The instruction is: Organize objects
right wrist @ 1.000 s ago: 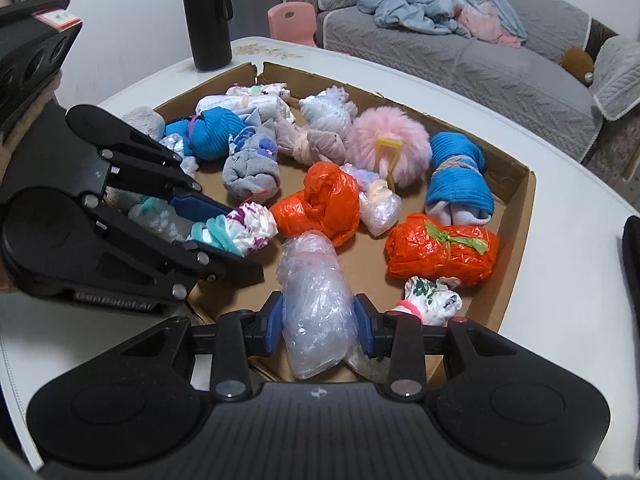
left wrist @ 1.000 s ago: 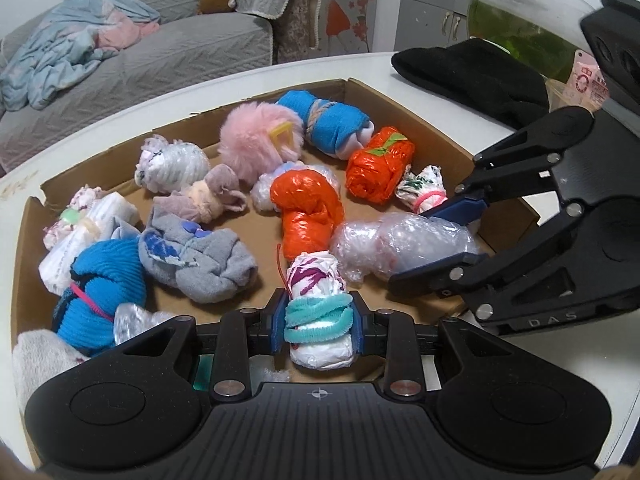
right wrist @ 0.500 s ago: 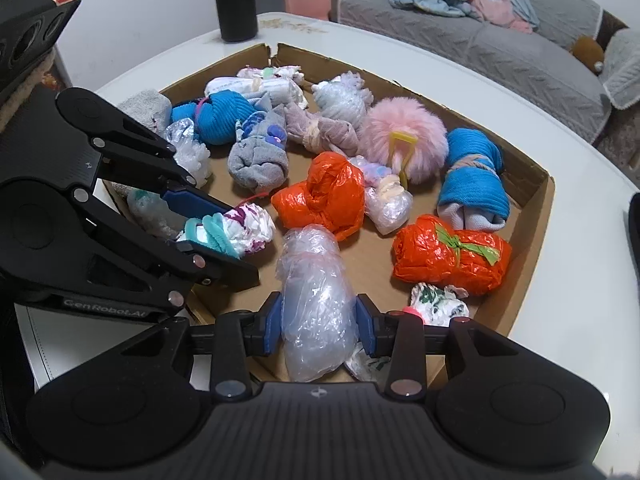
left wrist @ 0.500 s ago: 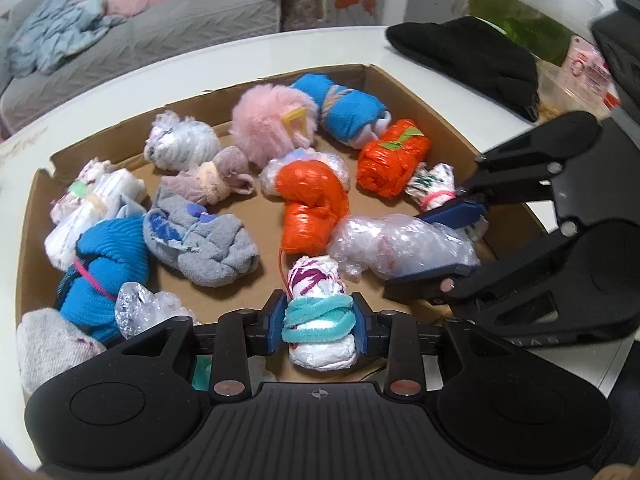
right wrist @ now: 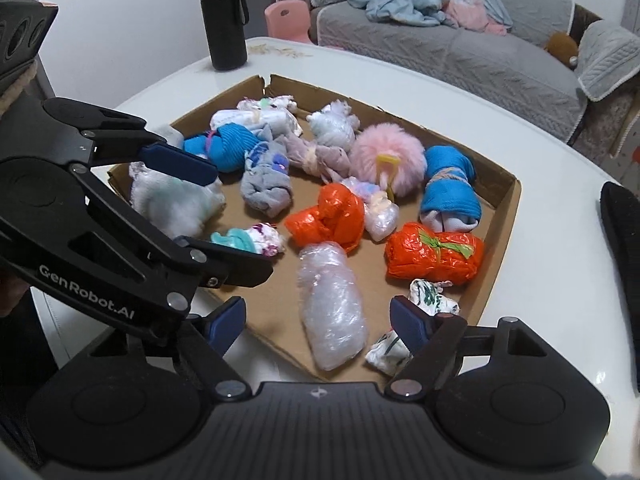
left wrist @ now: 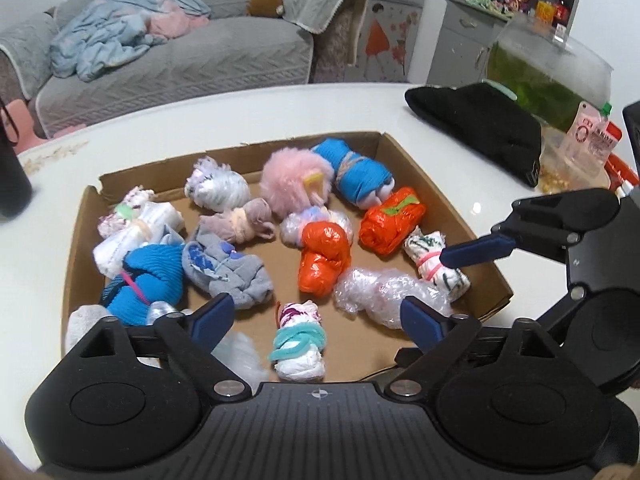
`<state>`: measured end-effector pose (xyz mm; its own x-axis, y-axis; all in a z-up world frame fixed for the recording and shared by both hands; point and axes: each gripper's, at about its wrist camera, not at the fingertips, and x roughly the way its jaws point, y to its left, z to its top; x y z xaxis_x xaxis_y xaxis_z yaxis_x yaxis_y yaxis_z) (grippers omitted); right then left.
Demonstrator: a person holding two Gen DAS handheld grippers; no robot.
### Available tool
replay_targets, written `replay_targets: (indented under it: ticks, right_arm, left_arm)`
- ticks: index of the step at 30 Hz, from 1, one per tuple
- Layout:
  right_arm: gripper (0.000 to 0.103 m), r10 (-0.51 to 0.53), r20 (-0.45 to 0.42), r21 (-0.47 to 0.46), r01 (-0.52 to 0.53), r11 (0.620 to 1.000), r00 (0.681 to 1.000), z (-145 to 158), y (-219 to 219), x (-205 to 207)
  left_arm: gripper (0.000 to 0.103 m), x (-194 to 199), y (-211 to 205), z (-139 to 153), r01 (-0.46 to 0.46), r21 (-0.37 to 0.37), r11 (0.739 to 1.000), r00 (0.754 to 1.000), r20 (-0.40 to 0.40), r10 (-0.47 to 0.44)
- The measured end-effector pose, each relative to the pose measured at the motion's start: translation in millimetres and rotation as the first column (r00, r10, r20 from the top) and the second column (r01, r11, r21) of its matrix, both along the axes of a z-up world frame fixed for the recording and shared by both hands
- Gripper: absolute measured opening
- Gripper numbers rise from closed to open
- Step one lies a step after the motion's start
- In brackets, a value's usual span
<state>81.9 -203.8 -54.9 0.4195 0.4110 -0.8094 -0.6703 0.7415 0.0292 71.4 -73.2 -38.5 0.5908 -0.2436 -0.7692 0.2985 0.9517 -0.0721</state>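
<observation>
1. The left hand-held gripper [left wrist: 316, 312] has just been opened; the white bundle tied with a teal band [left wrist: 299, 346] is released inside the shallow cardboard tray [left wrist: 486, 240].
2. The right hand-held gripper [right wrist: 318, 318] has likewise been opened, and the clear crinkled plastic bundle [right wrist: 332, 312] is left beside the teal-banded bundle, apparently deposited for sorting.

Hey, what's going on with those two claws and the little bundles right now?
Left gripper and right gripper: jaws just opened, nothing held. Teal-banded bundle and clear plastic bundle lying loose in cardboard tray. Nothing in the way.
</observation>
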Motion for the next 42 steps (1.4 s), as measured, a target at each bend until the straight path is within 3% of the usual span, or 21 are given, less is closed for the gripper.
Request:
replay_targets:
  ticks: [5, 16, 21, 26, 42]
  right_arm:
    - [0.080, -0.035, 0.011, 0.017, 0.035, 0.999, 0.999, 5.1, 1.1, -7.3]
    - [0.101, -0.188, 0.018, 0.093, 0.185, 0.978, 0.982, 8.9, 6.8, -26.0]
    - [0.102, -0.262, 0.003, 0.165, 0.258, 0.952, 0.965, 9.4, 0.9, -31.0]
    - [0.102, -0.282, 0.003, 0.174, 0.277, 0.945, 0.960, 8.1, 2.9, -33.1]
    - [0.102, -0.270, 0.016, 0.181, 0.263, 0.948, 0.963, 5.3, 13.2, -33.1]
  left_arm:
    - [0.097, -7.3, 3.5, 5.7, -0.053, -0.009, 0.999, 0.998, 0.014, 0.053]
    - [0.102, -26.5, 26.2, 13.3, -0.215, -0.022, 0.976, 0.975, 0.056, 0.216]
    - [0.103, -36.8, 29.9, 13.4, -0.248, 0.048, 0.968, 0.963, 0.121, 0.240]
    - [0.103, -42.0, 37.3, 11.1, -0.287, 0.076, 0.955, 0.947, 0.170, 0.271]
    - [0.103, -38.6, 54.3, 6.6, -0.300, 0.039, 0.953, 0.947, 0.131, 0.292]
